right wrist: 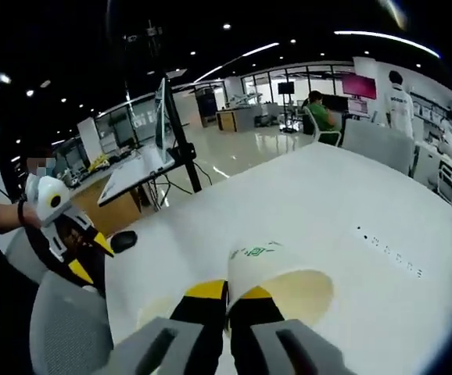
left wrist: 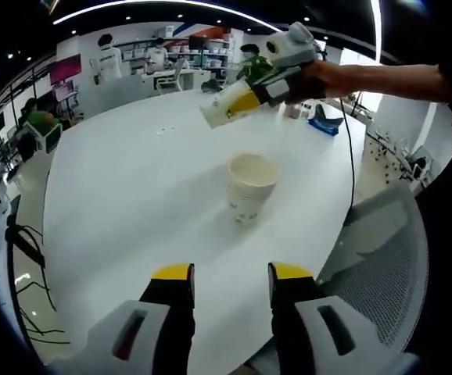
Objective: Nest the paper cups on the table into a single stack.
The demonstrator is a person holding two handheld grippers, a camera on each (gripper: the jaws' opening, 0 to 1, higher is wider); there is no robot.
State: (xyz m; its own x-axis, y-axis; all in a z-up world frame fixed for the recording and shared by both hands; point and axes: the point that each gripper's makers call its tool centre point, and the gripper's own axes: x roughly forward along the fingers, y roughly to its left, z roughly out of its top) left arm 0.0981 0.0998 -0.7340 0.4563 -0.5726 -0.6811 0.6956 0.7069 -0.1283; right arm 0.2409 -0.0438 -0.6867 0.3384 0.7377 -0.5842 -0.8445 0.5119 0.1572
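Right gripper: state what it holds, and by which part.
The right gripper holds a paper cup by its rim, jaws pinched on the wall at the mouth. The left gripper is open and holds nothing, short of the cup stack.

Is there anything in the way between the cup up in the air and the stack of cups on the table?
Nothing visible. The right tool holds the cup above the table, and only open air and bare tabletop lie between it and the stack. The left tool sits open, back from the stack.
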